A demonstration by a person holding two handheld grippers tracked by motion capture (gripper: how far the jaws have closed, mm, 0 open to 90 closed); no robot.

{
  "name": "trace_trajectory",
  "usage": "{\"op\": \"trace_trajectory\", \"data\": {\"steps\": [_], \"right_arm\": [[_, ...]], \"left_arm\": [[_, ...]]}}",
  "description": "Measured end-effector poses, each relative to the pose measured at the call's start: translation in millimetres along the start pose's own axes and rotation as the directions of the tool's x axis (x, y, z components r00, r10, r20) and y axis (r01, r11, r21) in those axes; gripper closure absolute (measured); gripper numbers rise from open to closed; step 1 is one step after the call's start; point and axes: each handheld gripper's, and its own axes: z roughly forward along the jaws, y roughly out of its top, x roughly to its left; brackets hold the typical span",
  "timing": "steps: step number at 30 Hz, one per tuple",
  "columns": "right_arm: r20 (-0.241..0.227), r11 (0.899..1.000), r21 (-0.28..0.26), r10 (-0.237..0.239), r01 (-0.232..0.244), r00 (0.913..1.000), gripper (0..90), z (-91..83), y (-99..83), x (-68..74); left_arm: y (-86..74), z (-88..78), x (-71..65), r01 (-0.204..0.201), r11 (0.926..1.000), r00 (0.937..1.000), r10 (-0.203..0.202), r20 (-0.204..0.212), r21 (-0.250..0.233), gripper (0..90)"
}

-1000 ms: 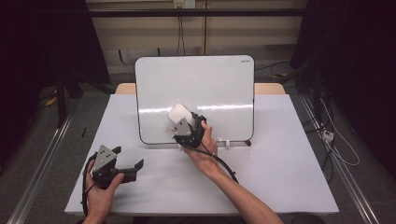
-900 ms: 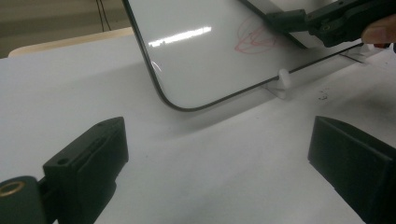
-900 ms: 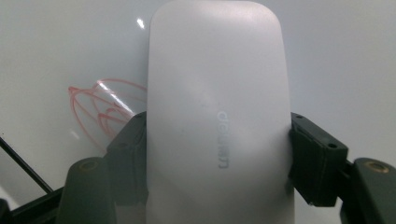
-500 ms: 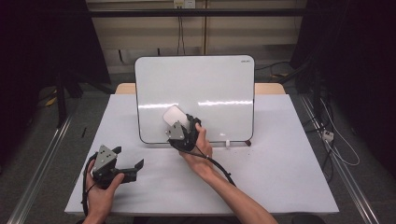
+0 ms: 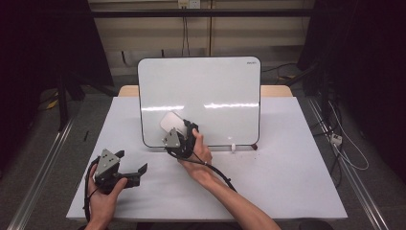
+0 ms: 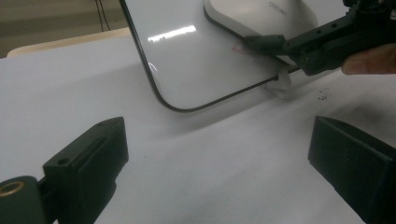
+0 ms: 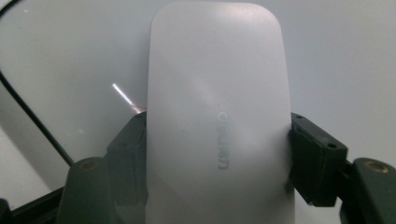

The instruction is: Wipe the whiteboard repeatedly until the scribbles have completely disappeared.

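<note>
A white whiteboard (image 5: 210, 91) stands upright at the middle of the table. My right gripper (image 5: 181, 130) is shut on a white rounded eraser (image 5: 171, 122) and holds it flat against the board's lower left area. In the right gripper view the eraser (image 7: 217, 116) sits between both black jaws, with a small red mark (image 7: 137, 108) at its left edge. My left gripper (image 5: 131, 163) rests on the table at the front left, open, with nothing between its jaws. The left gripper view looks over the open left gripper (image 6: 219, 163) to the board's lower corner (image 6: 196, 60) and the eraser (image 6: 261, 16).
A white cover (image 5: 287, 158) lies over the table. A small white foot (image 5: 233, 147) stands under the board's lower edge. Cables (image 5: 344, 143) trail on the floor to the right. Dark curtains stand on both sides.
My right gripper has slid the eraser leftward and slightly down across the board. The left gripper has not moved.
</note>
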Motion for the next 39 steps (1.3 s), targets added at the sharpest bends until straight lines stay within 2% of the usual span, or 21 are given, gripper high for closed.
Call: {"op": "trace_trajectory", "data": {"steps": [4,6,8,12,17,22,26,27,28,32,33,39], "right_arm": [[-0.012,1.0,-0.012,-0.006,0.006,0.9999,31.7,1.5,3.4,6.5],[-0.009,1.0,-0.011,-0.015,0.015,0.9998,31.5,2.0,4.9,9.3],[-0.013,1.0,-0.011,-0.015,0.014,0.9998,31.5,2.4,5.4,8.9],[-0.015,1.0,-0.006,-0.01,0.01,0.9998,31.4,3.0,7.1,9.6],[-0.02,1.0,-0.007,-0.017,0.017,0.9996,31.7,2.8,7.3,9.0],[-0.041,0.999,-0.013,-0.034,0.033,0.9986,31.7,-1.6,2.4,3.5],[-0.029,1.0,-0.003,-0.028,0.028,0.9992,31.7,-7.2,-11.6,-8.5],[-0.023,1.0,0.004,-0.017,0.017,0.9996,31.7,-10.1,-18.8,-15.5],[-0.023,1.0,0.004,-0.017,0.017,0.9996,31.7,-10.1,-18.8,-15.5],[-0.005,0.999,0.025,0.022,-0.022,0.9997,31.7,-16.0,-33.2,-33.7],[0.007,0.998,0.029,0.051,-0.051,0.9987,31.7,-17.9,-39.3,-43.8],[0.018,0.995,0.04,0.093,-0.094,0.9955,31.7,-18.0,-41.5,-55.6]], "left_arm": [[0.0,-0.4,1.2,-0.011,0.9999,0.9999,0.011,0.0,0.01,5.0],[0.0,-0.3,0.3,0.001,1.0,1.0,-0.001,0.001,0.001,5.0],[-0.1,-0.3,1.2,-0.01,0.9999,1.0,0.01,0.0,0.009,5.0],[-0.2,1.4,-0.2,0.001,1.0,1.0,-0.001,0.003,0.006,5.0],[-0.2,0.4,0.6,-0.01,0.9999,1.0,0.01,0.002,0.011,5.0],[-1.3,-2.0,2.0,0.006,1.0,1.0,-0.006,0.0,-0.003,5.0],[-1.8,-3.1,3.4,0.006,1.0,1.0,-0.006,-0.006,0.002,5.0],[-1.5,-3.8,3.5,-0.003,1.0,0.9999,0.003,-0.01,0.007,5.0],[-1.4,-3.7,3.0,0.003,1.0,1.0,-0.003,-0.005,0.002,5.0],[-1.2,-2.9,2.0,0.007,1.0,0.9999,-0.007,-0.008,-0.001,5.0],[-1.2,-2.8,1.9,0.007,1.0,0.9999,-0.007,-0.009,-0.001,5.0],[-1.3,-2.8,2.3,0.007,1.0,0.9999,-0.007,-0.01,-0.002,5.0]]}}
